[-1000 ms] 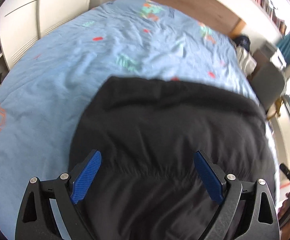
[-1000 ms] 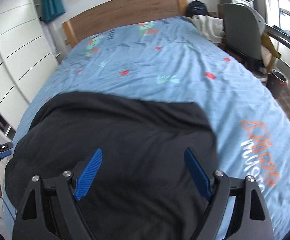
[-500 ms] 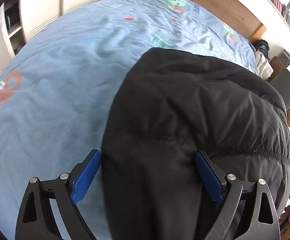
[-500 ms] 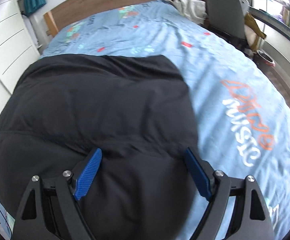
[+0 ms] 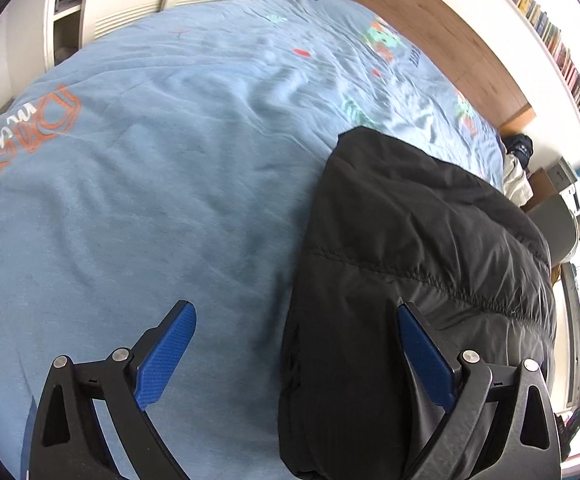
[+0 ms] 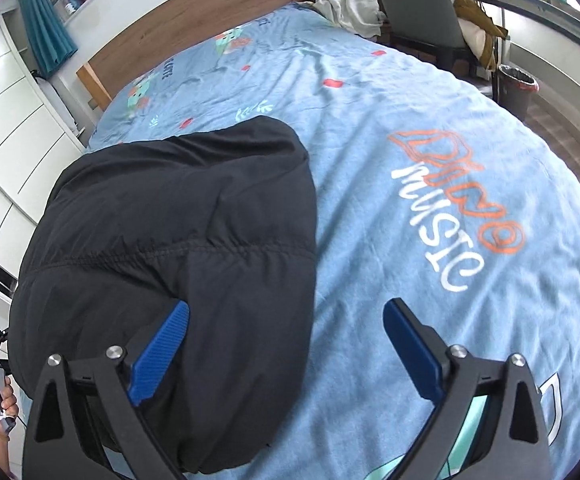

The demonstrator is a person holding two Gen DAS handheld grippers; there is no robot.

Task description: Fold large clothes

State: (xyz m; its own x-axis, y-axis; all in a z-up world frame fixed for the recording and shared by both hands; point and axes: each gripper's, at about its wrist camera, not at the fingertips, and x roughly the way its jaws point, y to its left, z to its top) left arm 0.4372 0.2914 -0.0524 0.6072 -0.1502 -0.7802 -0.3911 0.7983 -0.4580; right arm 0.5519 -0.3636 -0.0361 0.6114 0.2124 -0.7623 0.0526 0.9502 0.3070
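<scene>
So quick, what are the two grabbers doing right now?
Left gripper: jaws opening, holding nothing, straddling the black jacket's edge.
Right gripper: jaws opening, holding nothing, same.

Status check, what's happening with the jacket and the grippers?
Left hand-held gripper and right hand-held gripper both opening, nothing clamped. Black jacket lies folded on the bed. Nothing in the way.

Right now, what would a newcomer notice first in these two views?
A bulky black padded jacket lies folded on the light blue bedspread, filling the right of the left wrist view and the left of the right one. Next comes the big orange and white lettering printed on the bedspread beside it. Both grippers, left gripper and right gripper, are opening, blue fingers wide, clamping nothing.
</scene>
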